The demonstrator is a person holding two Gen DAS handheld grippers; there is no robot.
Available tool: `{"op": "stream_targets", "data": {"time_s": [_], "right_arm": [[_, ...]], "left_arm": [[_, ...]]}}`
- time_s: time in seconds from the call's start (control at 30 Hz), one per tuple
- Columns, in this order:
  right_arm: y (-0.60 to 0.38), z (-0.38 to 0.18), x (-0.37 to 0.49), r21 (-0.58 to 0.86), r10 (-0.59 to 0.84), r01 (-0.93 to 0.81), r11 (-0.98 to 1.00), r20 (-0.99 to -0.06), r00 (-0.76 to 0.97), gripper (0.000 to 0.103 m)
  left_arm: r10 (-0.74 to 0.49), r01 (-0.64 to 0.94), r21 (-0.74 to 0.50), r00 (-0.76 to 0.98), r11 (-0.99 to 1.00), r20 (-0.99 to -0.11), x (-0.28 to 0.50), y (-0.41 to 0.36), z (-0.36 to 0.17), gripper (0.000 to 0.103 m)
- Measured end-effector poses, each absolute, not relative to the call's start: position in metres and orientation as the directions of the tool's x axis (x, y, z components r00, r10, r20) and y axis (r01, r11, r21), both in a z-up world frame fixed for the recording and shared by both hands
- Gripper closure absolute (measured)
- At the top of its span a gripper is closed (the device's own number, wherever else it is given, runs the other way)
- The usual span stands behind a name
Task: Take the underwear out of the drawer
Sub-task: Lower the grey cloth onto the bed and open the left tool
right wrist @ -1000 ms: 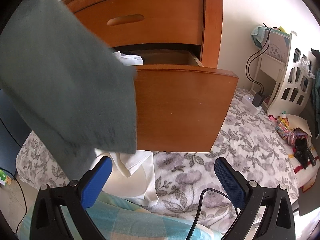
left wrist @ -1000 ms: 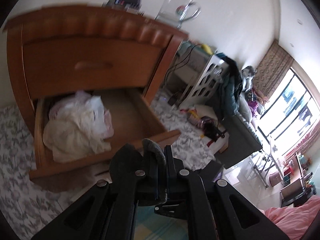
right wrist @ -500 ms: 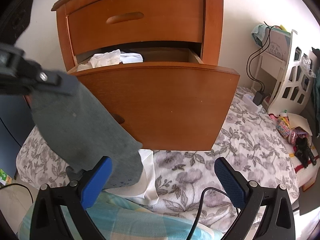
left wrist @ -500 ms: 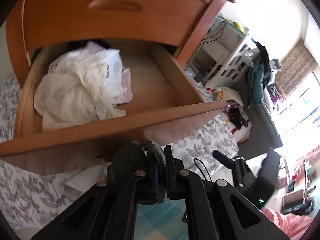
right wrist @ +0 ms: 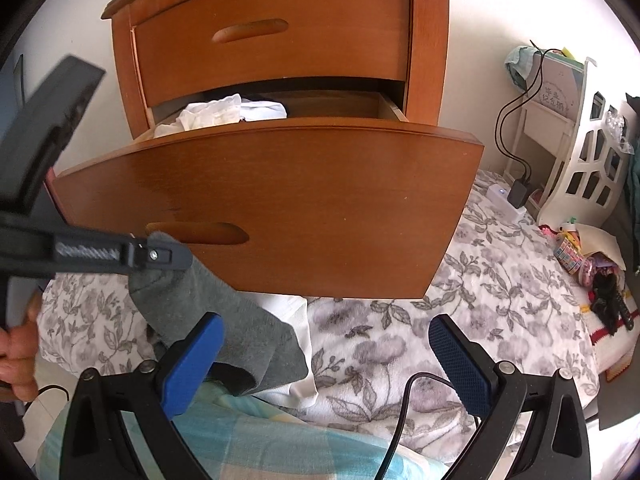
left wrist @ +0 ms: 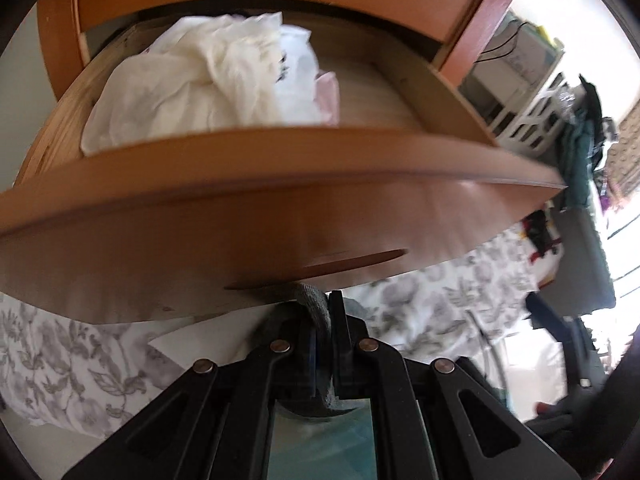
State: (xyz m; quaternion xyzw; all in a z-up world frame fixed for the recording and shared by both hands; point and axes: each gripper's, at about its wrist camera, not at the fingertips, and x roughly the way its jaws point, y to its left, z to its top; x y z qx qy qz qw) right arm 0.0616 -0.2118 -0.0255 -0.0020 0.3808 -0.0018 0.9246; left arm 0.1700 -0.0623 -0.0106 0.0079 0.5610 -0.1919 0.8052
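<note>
The lower drawer (right wrist: 280, 200) of a wooden cabinet stands pulled out, and crumpled white clothes (left wrist: 208, 80) lie in its left half. My left gripper (left wrist: 326, 312) is shut on a grey garment (left wrist: 308, 296) just below the drawer front (left wrist: 240, 232). In the right wrist view the left gripper (right wrist: 176, 256) reaches in from the left beside the drawer's handle slot. The grey garment (right wrist: 224, 320) hangs from it down to the bedding. My right gripper (right wrist: 328, 360) stands open low in front of the drawer, its blue pads (right wrist: 460, 364) wide apart with nothing between them.
A floral blanket (right wrist: 440, 300) covers the surface under the drawer, with a white cloth (right wrist: 296, 344) and a light blue checked cloth (right wrist: 240, 440) on it. A black cable (right wrist: 404, 408) runs near the right gripper. A white shelf (right wrist: 560, 140) and toys (right wrist: 580, 256) are at the right.
My left gripper has sunk with the grey garment from above the open drawer to the bottom of the drawer front. The right gripper has stayed where it was.
</note>
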Motion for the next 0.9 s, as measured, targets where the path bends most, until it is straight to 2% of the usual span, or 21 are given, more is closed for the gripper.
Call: {"op": "stream_targets", "data": {"time_s": [0.2, 0.27, 0.33, 0.37, 0.4, 0.47, 0.6, 0.73, 0.8, 0.9], "right_arm": [[-0.212, -0.026, 0.062, -0.008, -0.006, 0.0, 1.0, -0.706, 0.708, 0.0], [-0.212, -0.026, 0.062, -0.008, -0.006, 0.0, 1.0, -0.706, 0.708, 0.0], [-0.212, -0.026, 0.062, -0.008, -0.006, 0.0, 1.0, -0.707, 0.708, 0.0], [-0.212, -0.026, 0.062, -0.009, -0.006, 0.0, 1.0, -0.707, 0.707, 0.0], [-0.212, -0.027, 0.062, -0.01, -0.007, -0.001, 1.0, -0.708, 0.706, 0.0], [-0.212, -0.027, 0.062, -0.012, -0.007, -0.002, 1.0, -0.708, 0.706, 0.0], [-0.212, -0.027, 0.062, -0.014, -0.008, -0.003, 1.0, -0.709, 0.705, 0.0], [-0.212, -0.027, 0.062, -0.014, -0.009, -0.002, 1.0, -0.709, 0.705, 0.0], [-0.212, -0.027, 0.062, -0.014, -0.008, -0.002, 1.0, -0.709, 0.705, 0.0], [-0.213, -0.027, 0.062, -0.013, -0.008, -0.002, 1.0, -0.71, 0.705, 0.0]], "left_arm": [[-0.207, 0.308, -0.108, 0.313, 0.945, -0.927, 0.171, -0.065, -0.029, 0.098], [-0.173, 0.296, -0.078, 0.311, 0.952, -0.935, 0.171, -0.065, -0.033, 0.094], [-0.152, 0.278, -0.065, 0.302, 0.958, -0.941, 0.171, -0.062, -0.037, 0.078], [-0.15, 0.269, -0.068, 0.299, 0.961, -0.942, 0.172, -0.06, -0.039, 0.059], [-0.152, 0.26, -0.073, 0.299, 0.963, -0.942, 0.171, -0.058, -0.039, 0.048], [-0.149, 0.252, -0.071, 0.305, 0.965, -0.941, 0.169, -0.056, -0.039, 0.046], [-0.114, 0.231, -0.039, 0.322, 0.972, -0.94, 0.168, -0.054, -0.037, 0.027], [-0.107, 0.204, -0.04, 0.329, 0.978, -0.938, 0.167, -0.05, -0.035, 0.023], [-0.103, 0.19, -0.038, 0.345, 0.981, -0.933, 0.167, -0.047, -0.033, 0.012], [-0.106, 0.176, -0.044, 0.362, 0.983, -0.926, 0.165, -0.042, -0.03, 0.009]]}}
